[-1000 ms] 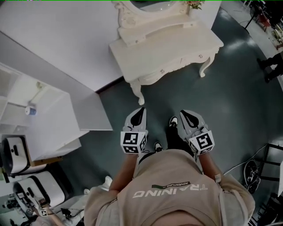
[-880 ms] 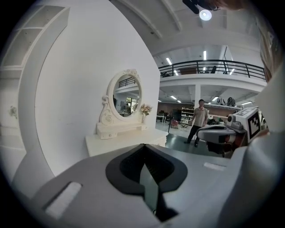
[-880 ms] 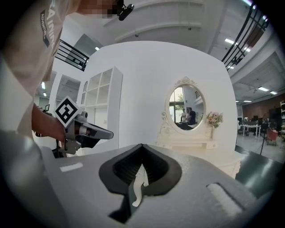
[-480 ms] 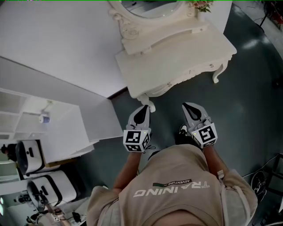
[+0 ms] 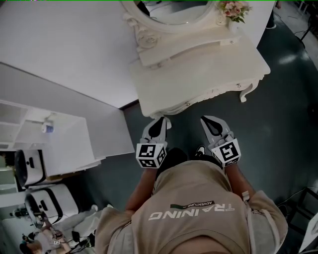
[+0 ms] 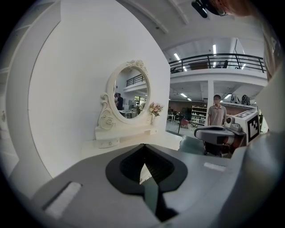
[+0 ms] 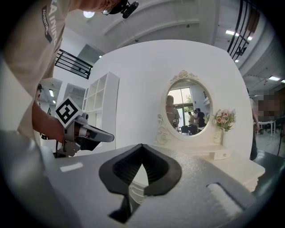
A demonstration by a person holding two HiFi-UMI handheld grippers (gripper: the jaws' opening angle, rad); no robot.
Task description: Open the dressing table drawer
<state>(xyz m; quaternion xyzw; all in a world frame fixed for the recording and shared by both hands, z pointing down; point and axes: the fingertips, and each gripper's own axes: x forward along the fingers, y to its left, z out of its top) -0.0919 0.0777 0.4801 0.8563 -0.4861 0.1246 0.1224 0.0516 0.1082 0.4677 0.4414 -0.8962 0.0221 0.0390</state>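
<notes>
Grey left claw (image 5: 161, 119), right claw (image 5: 205, 119): closed, empty.

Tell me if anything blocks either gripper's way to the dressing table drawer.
Nothing visible does. Only bare dark floor lies between the left gripper, the right gripper and the drawer front of the dressing table. Both grippers are shut and empty.

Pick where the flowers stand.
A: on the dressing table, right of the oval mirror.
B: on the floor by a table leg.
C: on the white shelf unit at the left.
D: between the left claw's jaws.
A: the flowers stand on the dressing table, just right of the mirror; the right gripper view shows the same.
</notes>
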